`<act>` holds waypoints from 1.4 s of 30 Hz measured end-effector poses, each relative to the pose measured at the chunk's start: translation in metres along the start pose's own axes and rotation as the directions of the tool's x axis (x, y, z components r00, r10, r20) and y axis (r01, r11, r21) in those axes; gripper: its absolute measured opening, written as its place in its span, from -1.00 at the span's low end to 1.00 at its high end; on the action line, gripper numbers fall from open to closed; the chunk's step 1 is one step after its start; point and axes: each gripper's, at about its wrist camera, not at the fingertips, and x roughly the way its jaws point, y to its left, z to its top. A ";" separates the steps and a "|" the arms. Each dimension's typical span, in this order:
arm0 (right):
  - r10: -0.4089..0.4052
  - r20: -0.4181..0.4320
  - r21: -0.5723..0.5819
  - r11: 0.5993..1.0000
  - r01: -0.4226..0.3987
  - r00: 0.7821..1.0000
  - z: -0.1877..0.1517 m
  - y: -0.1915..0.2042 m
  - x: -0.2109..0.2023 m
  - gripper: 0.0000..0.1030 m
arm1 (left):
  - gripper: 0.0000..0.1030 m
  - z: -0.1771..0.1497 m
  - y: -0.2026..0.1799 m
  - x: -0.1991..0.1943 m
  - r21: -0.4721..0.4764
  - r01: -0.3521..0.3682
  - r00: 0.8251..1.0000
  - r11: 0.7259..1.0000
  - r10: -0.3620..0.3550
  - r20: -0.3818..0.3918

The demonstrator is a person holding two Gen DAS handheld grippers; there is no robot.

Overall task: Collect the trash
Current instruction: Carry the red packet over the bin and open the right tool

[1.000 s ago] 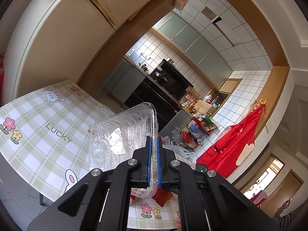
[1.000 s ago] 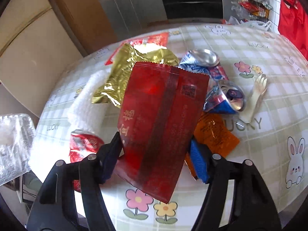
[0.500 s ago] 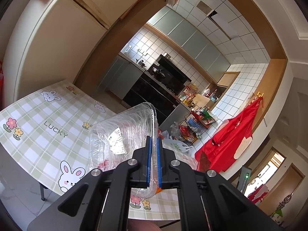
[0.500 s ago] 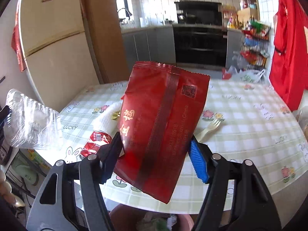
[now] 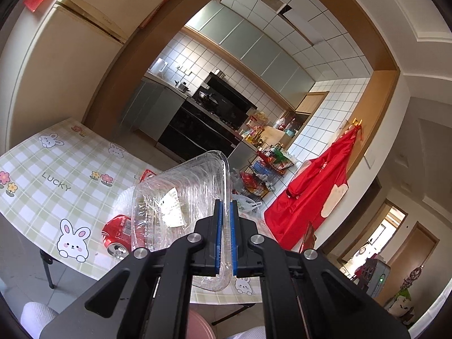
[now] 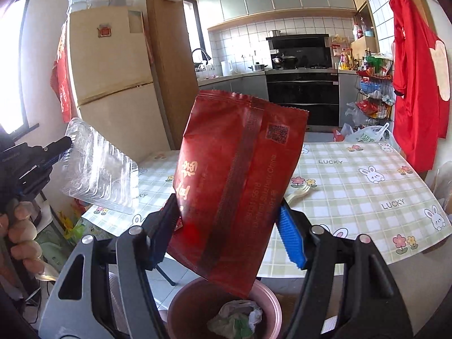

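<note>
My left gripper (image 5: pixel 224 237) is shut on the rim of a clear plastic clamshell box (image 5: pixel 180 212) and holds it in the air beside the table; the box also shows in the right wrist view (image 6: pixel 99 169). My right gripper (image 6: pixel 228 234) is shut on a red snack wrapper (image 6: pixel 237 180), held above a pink bin (image 6: pixel 271 305) that has crumpled trash inside. A crushed red can (image 5: pixel 118 230) lies on the checked tablecloth (image 5: pixel 56 180) near the table's edge.
A cream plastic fork (image 6: pixel 299 192) lies on the tablecloth (image 6: pixel 353 186). A beige fridge (image 6: pixel 113 84) stands left, the kitchen counter and oven behind. A red apron (image 6: pixel 415 70) hangs right. The pink bin's rim (image 5: pixel 197 325) sits below the left gripper.
Both grippers have drawn back from the table and tilted up. The right gripper has carried the red wrapper from over the trash pile to above the pink bin.
</note>
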 end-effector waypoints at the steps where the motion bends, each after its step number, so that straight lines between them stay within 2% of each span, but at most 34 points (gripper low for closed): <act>1: 0.003 0.004 -0.004 1.000 -0.003 1.000 -0.002 -0.002 -0.004 0.30 | -0.90 -0.002 -0.002 -0.001 0.010 0.000 1.000 1.000 0.000 0.001; 16: 0.040 -0.038 -0.057 0.997 -0.042 0.998 -0.015 0.016 0.021 0.36 | -0.90 -0.011 0.007 0.016 0.025 -0.021 0.999 0.999 0.022 -0.036; 21: 0.060 -0.060 -0.090 0.994 -0.066 0.996 -0.020 0.026 0.030 0.57 | -0.90 -0.014 0.018 0.018 0.005 -0.033 0.999 0.999 0.033 -0.043; 24: 0.050 -0.048 -0.099 0.994 -0.054 0.998 -0.020 0.030 0.030 0.77 | -0.90 -0.015 0.020 0.018 0.008 -0.032 0.998 0.999 0.032 -0.046; 27: 0.016 -0.004 -0.098 0.995 -0.016 1.000 -0.017 0.031 0.024 0.90 | -0.90 -0.016 0.016 0.018 0.018 -0.010 0.998 1.000 0.011 -0.055; 32: -0.055 0.074 -0.054 0.997 0.059 0.996 -0.009 0.018 0.011 0.89 | -0.90 -0.022 0.003 0.021 0.036 0.048 0.994 0.998 -0.045 -0.102; 38: -0.116 0.119 0.026 0.993 0.114 0.986 0.000 -0.011 -0.003 0.89 | -0.90 -0.037 -0.025 0.032 0.078 0.153 0.971 0.985 -0.136 -0.195; 42: -0.139 0.122 0.059 0.989 0.132 0.983 0.000 -0.026 -0.007 0.89 | -0.90 -0.048 -0.042 0.042 0.110 0.183 0.955 0.977 -0.150 -0.256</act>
